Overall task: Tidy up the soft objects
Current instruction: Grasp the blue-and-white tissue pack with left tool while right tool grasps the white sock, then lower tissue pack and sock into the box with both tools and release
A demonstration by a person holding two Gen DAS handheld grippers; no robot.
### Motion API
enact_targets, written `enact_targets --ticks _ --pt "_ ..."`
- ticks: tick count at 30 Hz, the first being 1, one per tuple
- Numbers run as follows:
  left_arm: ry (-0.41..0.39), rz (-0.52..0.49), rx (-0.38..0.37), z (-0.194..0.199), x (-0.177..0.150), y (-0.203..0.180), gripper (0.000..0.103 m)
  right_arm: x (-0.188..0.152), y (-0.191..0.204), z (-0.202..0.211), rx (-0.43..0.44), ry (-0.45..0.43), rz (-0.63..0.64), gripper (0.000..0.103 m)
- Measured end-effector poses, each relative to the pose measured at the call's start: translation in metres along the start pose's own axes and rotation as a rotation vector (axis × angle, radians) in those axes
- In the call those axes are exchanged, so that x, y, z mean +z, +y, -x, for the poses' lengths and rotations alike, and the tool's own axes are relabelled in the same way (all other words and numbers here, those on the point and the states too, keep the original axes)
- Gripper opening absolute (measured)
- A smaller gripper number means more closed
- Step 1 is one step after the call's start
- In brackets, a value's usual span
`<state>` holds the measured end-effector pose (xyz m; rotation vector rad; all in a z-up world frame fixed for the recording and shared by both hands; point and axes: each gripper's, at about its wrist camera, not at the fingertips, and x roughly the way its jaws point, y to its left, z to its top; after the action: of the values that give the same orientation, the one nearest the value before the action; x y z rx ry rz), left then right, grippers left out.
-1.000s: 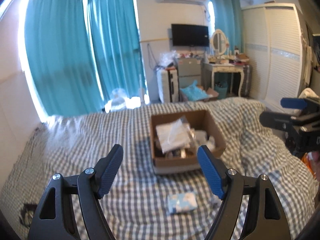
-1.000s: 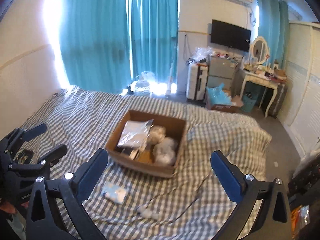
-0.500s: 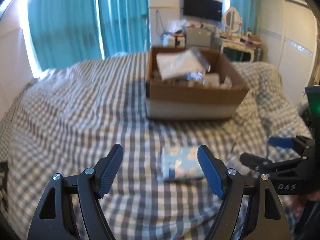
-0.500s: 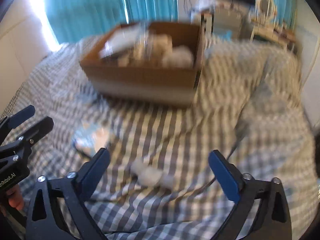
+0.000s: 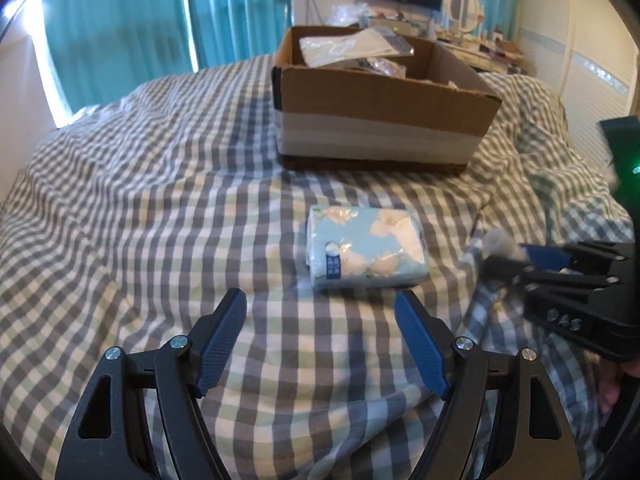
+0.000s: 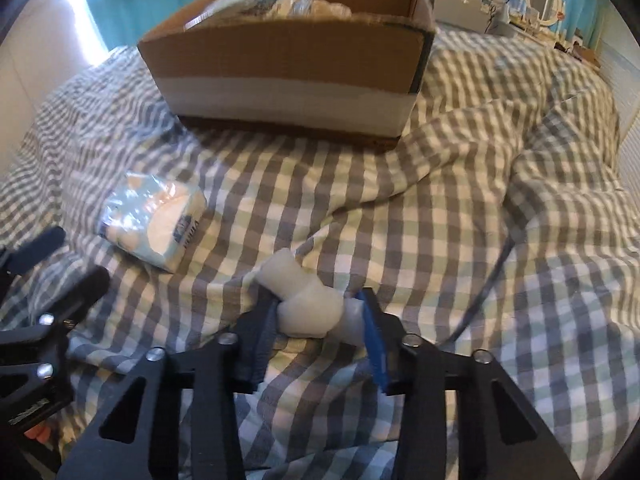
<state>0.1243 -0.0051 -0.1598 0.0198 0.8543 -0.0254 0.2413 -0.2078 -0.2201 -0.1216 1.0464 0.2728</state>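
Observation:
A light-blue tissue pack (image 5: 366, 252) lies on the checked bedspread just ahead of my open, empty left gripper (image 5: 320, 340). It also shows in the right wrist view (image 6: 154, 226). My right gripper (image 6: 320, 332) is closed around a white knotted soft bundle (image 6: 306, 300) that rests on the bed; its blue pads (image 6: 372, 344) press its sides. From the left wrist view the right gripper (image 5: 516, 264) sits to the right of the pack. A cardboard box (image 5: 380, 120) holding bagged soft items stands behind; it also shows in the right wrist view (image 6: 288, 68).
The grey checked bedspread (image 5: 140, 200) is rumpled, with folds at the right (image 6: 520, 160). A thin cable (image 6: 488, 280) lies across it. Teal curtains (image 5: 140, 20) hang behind the bed; a dressing table (image 5: 472, 40) and white wardrobe (image 5: 592, 40) stand at the right.
Both grippers have dropped low and moved in toward the bed. The right gripper has narrowed from wide open onto the white bundle. The left gripper has come closer to the tissue pack.

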Motion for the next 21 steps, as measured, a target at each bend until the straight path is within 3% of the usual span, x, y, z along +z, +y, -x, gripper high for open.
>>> enact_targets --ticks 5,14,21 --pt "0.002 0.032 -0.012 0.0 0.004 -0.004 0.078 0.0 -0.003 0.023 0.001 -0.065 -0.005 0.035" --pt "-0.005 -0.023 -0.056 -0.019 0.026 -0.028 0.078 0.018 -0.017 0.054 0.027 -0.167 -0.017 0.035" --pt "0.021 -0.038 0.013 -0.05 0.026 -0.029 0.078 0.029 -0.039 0.065 0.023 -0.22 -0.068 0.035"
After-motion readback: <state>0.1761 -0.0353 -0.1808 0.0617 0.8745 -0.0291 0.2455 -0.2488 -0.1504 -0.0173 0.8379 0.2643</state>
